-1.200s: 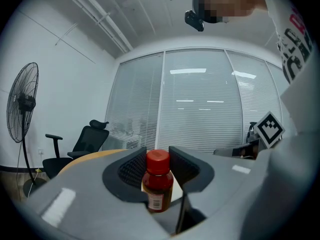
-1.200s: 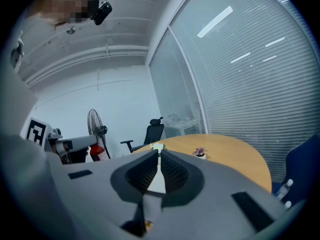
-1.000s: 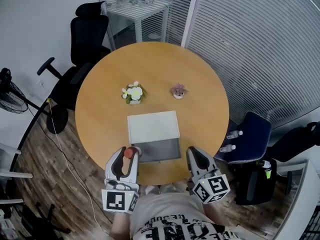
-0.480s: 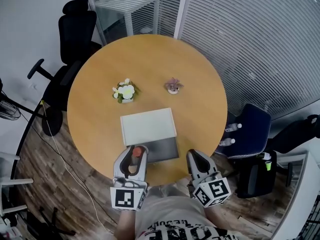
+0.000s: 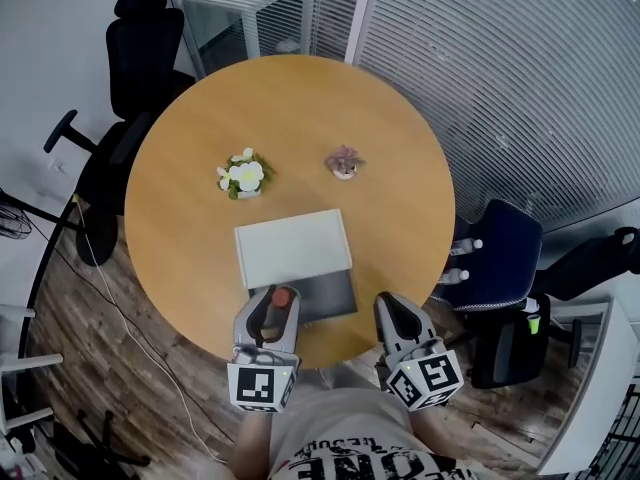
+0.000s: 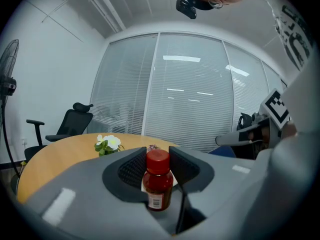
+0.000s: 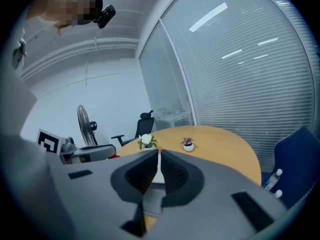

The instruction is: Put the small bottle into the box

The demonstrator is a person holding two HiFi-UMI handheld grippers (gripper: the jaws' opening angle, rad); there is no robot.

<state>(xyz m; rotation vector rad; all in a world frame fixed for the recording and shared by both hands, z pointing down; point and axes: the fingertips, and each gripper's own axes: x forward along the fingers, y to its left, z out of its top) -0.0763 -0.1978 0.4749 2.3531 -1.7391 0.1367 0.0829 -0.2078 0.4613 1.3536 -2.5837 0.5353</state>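
the small bottle (image 6: 159, 183), red-capped and dark red, is held upright between the pads of the left gripper (image 5: 271, 306), which are pressed against its sides just below the cap. it is carried at the near left corner of the box (image 5: 330, 298), above the table's (image 5: 180, 218) near edge. the upright hold is judged to be kept so that the bottle can be set down on its base inside. the box's grey tray is left uncovered, with the white lid (image 5: 293, 246) folded back on the far side, so a way in from the near side is given. further right, the right gripper (image 5: 397, 318) is held just beside the tray's near right corner. its jaws are drawn nearly together with nothing between them. it is judged to be parked clear of the opening.
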